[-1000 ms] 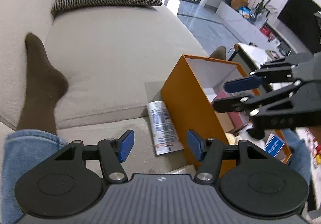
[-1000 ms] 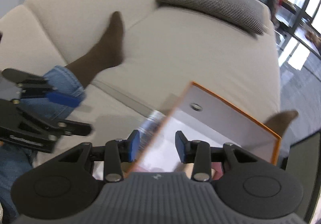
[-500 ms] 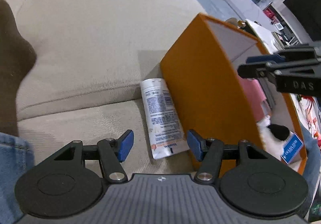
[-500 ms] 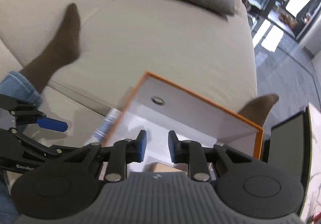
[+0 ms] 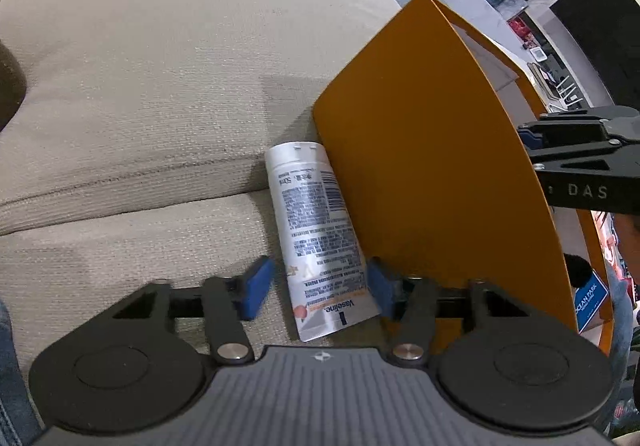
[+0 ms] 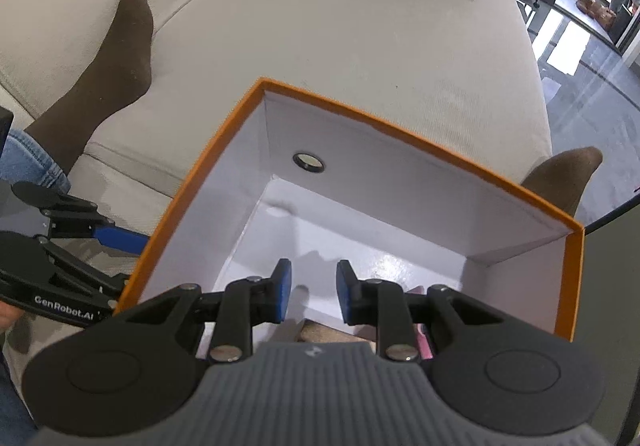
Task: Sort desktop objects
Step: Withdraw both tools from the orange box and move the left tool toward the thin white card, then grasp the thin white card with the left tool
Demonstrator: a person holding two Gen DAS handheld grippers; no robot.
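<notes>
We're mid-grab: left gripper fingers closing around the lotion tube, lying on the sofa against the orange box's left wall, not yet pinching. Right gripper hovers in the box, fingers narrowly apart, empty. Next: pinch, lift, clear the wall.

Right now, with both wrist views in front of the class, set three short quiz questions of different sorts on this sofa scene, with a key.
1. True or false: the white plastic lotion tube lies inside the orange cardboard box.
2. Multiple choice: the tube's cap end points (A) away from the left gripper, (B) towards it, (C) straight up.
3. Fill in: the right gripper hangs over the box's white ____.

Key
1. False: it lies on the beige fabric sofa, against the box's outer wall, between the closing left fingers.
2. A.
3. Inside; nothing sits between its fingers.
</notes>
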